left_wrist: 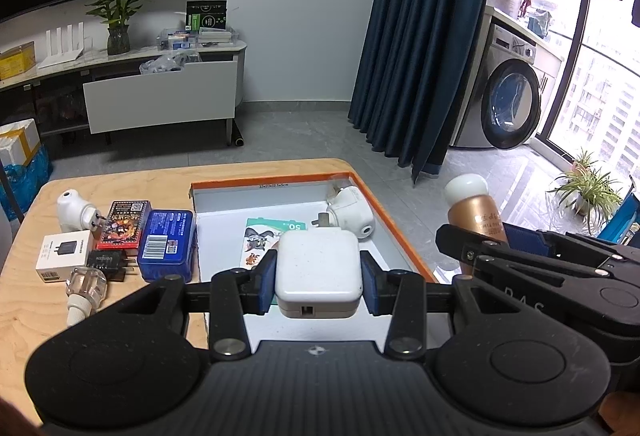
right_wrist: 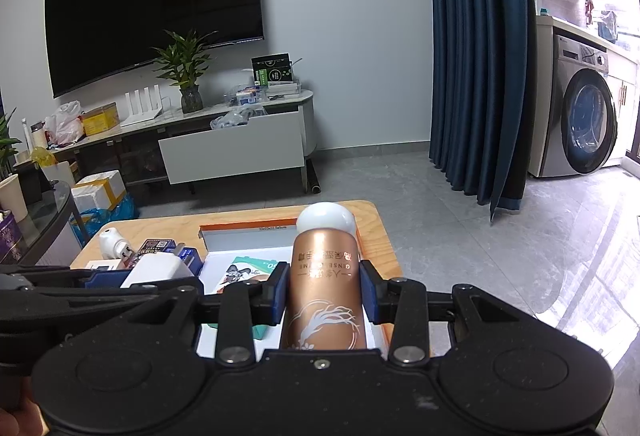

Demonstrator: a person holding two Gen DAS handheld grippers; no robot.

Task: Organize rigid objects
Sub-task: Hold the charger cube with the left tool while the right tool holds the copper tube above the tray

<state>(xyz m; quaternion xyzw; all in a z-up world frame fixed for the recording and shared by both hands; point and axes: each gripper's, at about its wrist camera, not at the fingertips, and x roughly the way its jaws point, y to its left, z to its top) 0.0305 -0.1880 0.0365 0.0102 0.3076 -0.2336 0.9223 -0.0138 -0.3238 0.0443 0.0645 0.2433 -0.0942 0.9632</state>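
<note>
My left gripper [left_wrist: 319, 274] is shut on a white square power adapter [left_wrist: 318, 270], held above the near part of an orange-rimmed box [left_wrist: 394, 220]. Inside the box lie a white round plug device [left_wrist: 352, 214] and a cartoon card [left_wrist: 266, 240]. My right gripper [right_wrist: 325, 292] is shut on a copper bottle with a white cap [right_wrist: 325, 276], held over the box's right side [right_wrist: 362, 236]. The bottle [left_wrist: 476, 212] and the right gripper's black frame show at the right of the left wrist view. The adapter [right_wrist: 158, 270] shows at the left of the right wrist view.
On the wooden table [left_wrist: 120, 180] left of the box lie a white plug device [left_wrist: 74, 210], a red card pack [left_wrist: 124, 224], a blue tin [left_wrist: 168, 244], a white charger box [left_wrist: 64, 256], a black charger [left_wrist: 110, 262] and a clear bulb [left_wrist: 84, 290].
</note>
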